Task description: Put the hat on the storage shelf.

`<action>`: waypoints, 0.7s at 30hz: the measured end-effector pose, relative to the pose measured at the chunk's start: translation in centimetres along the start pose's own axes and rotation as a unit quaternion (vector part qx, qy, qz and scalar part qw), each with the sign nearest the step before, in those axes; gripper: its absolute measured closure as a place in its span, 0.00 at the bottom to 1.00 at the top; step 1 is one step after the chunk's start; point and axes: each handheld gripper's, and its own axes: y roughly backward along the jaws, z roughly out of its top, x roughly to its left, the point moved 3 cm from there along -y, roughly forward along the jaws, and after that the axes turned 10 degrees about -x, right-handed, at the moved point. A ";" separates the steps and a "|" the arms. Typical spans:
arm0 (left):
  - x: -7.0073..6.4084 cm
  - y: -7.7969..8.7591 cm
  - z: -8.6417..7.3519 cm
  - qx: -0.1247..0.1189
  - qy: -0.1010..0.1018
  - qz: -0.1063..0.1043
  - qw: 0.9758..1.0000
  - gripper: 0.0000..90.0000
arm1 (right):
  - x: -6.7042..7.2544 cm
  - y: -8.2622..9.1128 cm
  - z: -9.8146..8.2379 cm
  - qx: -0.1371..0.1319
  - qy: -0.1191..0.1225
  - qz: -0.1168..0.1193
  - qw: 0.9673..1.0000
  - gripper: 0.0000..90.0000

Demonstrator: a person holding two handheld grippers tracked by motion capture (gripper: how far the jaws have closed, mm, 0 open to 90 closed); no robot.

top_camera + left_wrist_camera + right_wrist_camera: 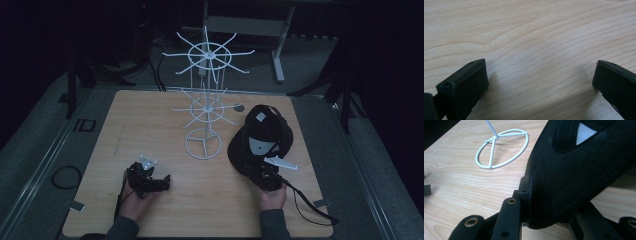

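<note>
Between the right gripper's (260, 172) jaws a black cap's (262, 135) brim is clamped; left gripper (162, 182) jaws are spread wide over bare tabletop (536, 37).

Dim lab: wooden table (150, 125) ringed by black stands (75, 80).

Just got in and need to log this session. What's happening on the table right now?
A person works two handheld tools at a wooden table. The right tool is clamped on the brim of a black cap lying right of a white wire display rack. The left tool is open over bare wood, holding nothing.
</note>
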 end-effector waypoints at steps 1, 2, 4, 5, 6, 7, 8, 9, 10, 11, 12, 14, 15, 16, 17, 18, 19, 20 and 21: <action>0.0 0.0 0.0 0.000 0.000 0.000 1.000 0.00 | -0.1 0.2 0.1 0.000 0.002 -0.001 1.000 0.80; 0.0 0.0 0.0 0.000 0.000 0.000 1.000 0.00 | -0.2 0.3 0.2 0.000 0.001 -0.001 1.000 0.81; 0.0 0.0 0.0 0.000 0.000 0.000 1.000 0.00 | -0.3 0.7 0.5 0.001 0.005 -0.001 1.000 0.81; 0.0 0.0 0.0 -0.001 0.001 0.000 1.000 0.00 | -0.4 0.9 0.7 0.003 0.003 0.001 1.000 0.82; 0.0 0.0 0.0 -0.001 0.001 0.000 1.000 0.00 | -0.4 0.9 0.7 0.003 0.003 0.001 1.000 0.82; 0.0 0.0 0.0 0.000 0.001 0.000 1.000 0.00 | -0.5 1.1 0.8 0.003 0.002 0.002 1.000 0.83; 0.0 0.0 0.0 -0.001 0.001 0.000 1.000 0.00 | -0.5 1.1 0.9 0.002 0.001 0.004 1.000 0.83; 0.0 0.0 0.0 -0.001 0.001 0.000 1.000 0.00 | -0.6 1.2 1.0 0.001 -0.001 0.005 1.000 0.84; 0.0 0.0 0.0 -0.001 0.001 0.000 1.000 0.00 | -0.6 1.3 1.0 -0.001 -0.003 0.005 1.000 0.86; 0.0 0.0 0.0 0.000 0.000 0.000 1.000 0.00 | -0.7 1.4 1.1 -0.003 -0.005 0.007 1.000 0.87; 0.0 0.0 0.0 -0.001 0.000 0.000 1.000 0.00 | -0.7 1.5 1.2 -0.005 -0.005 0.007 1.000 0.87; 0.0 0.0 0.0 -0.001 0.000 0.000 1.000 0.00 | -0.7 1.7 1.3 -0.010 -0.007 0.006 1.000 0.88; 0.0 0.0 0.0 0.000 0.000 0.000 1.000 0.00 | -0.8 1.7 1.4 -0.012 -0.008 0.006 1.000 0.89; 0.0 0.0 0.0 0.000 0.000 0.000 1.000 0.00 | -0.8 1.7 1.4 -0.012 -0.008 0.006 1.000 0.89; 0.0 0.0 0.0 -0.001 0.000 0.000 1.000 0.00 | -0.8 1.8 1.4 -0.012 -0.009 0.006 1.000 0.89; 0.0 0.0 0.0 -0.001 0.000 0.000 1.000 0.00 | -0.8 1.8 1.4 -0.013 -0.010 0.005 1.000 0.89; 0.0 0.0 0.0 0.000 0.000 0.000 1.000 0.00 | -0.8 1.8 1.4 -0.014 -0.012 0.005 1.000 0.89; 0.0 0.0 0.0 0.000 0.000 0.000 1.000 0.00 | -0.8 1.9 1.5 -0.019 -0.013 0.005 1.000 0.90; 0.0 0.0 0.0 0.000 0.000 0.000 1.000 0.00 | -0.8 1.9 1.5 -0.022 -0.014 0.003 1.000 0.91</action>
